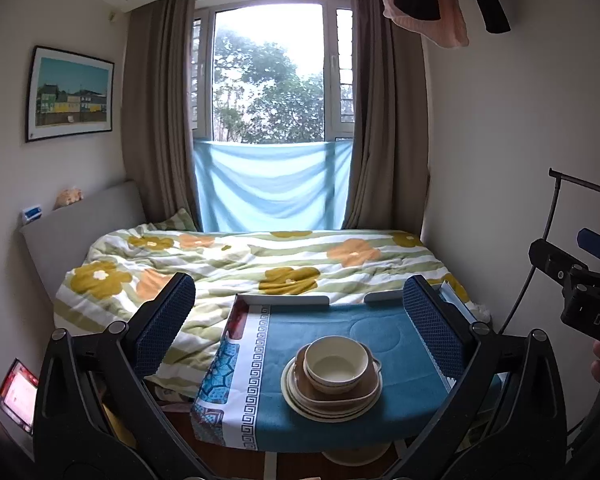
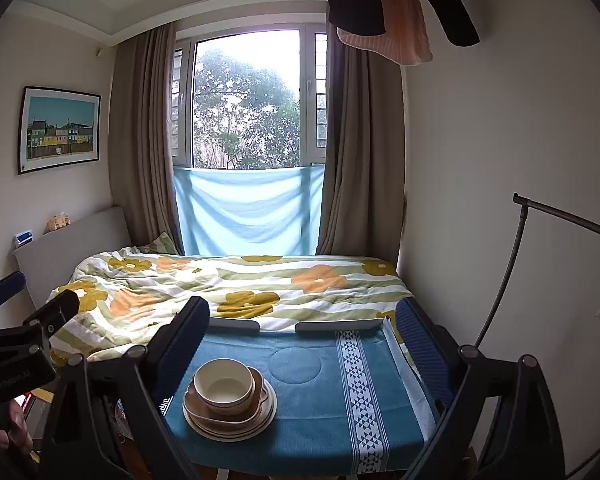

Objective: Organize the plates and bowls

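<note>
Stacked crockery sits on the blue towel-covered tabletop (image 1: 340, 424): a cream round bowl with a dark rim line (image 1: 335, 363) nests in a brown squarish handled dish (image 1: 366, 390), which rests on a small pile of cream round plates (image 1: 300, 400). The pile looks already gathered into one tower, so the task is either near its close or about to undo it for sorting. The stack has no real long axis, being round from above, so approach angle matters little; only the brown dish's small lug handles break the symmetry. From the left gripper (image 1: 300, 320) the stack lies ahead, below and close to centre between its two blue-padded fingers, which stand wide apart and hold nothing. From the right gripper (image 2: 304, 344) the same stack lies ahead, below and off to the left, close to its left finger (image 2: 188, 340); its fingers are also spread wide and empty. The left hand therefore seems better lined up for the next reach. Beyond the tabletop lies a bed with a flowered quilt (image 1: 240, 264), then a curtained window (image 1: 268, 80).
</note>
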`<state>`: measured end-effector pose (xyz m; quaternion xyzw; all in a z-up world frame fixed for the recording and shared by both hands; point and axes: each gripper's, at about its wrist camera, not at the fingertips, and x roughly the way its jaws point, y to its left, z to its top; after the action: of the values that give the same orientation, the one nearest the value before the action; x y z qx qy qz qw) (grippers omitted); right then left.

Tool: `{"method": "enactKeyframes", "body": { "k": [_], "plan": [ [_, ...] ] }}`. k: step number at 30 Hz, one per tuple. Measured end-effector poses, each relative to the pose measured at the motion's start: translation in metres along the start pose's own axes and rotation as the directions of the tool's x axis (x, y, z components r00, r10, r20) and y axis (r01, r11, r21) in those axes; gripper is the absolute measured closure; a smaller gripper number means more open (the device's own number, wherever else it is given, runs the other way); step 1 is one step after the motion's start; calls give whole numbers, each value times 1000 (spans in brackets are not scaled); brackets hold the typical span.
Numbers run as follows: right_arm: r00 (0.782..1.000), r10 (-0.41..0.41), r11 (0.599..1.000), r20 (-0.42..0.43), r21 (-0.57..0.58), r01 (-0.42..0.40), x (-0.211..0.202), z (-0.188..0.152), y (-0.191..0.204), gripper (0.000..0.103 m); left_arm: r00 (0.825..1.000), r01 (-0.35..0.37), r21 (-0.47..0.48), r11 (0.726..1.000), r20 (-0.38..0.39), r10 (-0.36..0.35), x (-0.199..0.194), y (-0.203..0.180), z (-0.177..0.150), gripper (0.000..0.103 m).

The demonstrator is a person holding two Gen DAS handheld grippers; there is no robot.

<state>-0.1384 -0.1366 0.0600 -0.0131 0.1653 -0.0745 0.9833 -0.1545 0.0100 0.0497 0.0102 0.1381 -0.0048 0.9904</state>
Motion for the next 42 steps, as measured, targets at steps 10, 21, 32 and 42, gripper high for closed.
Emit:
{"method": "enactKeyframes", "body": {
  "k": [10, 21, 32, 42],
  "plan": [
    [1000, 0, 1000, -2, 10, 0, 4, 1, 0, 11, 1000, -13, 5, 1000, 2, 13, 4, -3, 0, 0],
    [1000, 3, 1000, 9, 19, -3, 10, 5, 0, 11, 1000, -24, 17, 1000, 1, 24, 9, -6, 3, 0],
    [1000, 12, 1000, 12, 20, -12, 16, 4, 2, 11, 999, -37, 24, 999, 6, 37, 15, -6, 5, 0],
    [1000, 16, 1000, 14, 24, -16, 18, 5, 0, 11, 997, -67, 33, 997, 28, 66, 17, -8, 6, 0]
  ]
}}
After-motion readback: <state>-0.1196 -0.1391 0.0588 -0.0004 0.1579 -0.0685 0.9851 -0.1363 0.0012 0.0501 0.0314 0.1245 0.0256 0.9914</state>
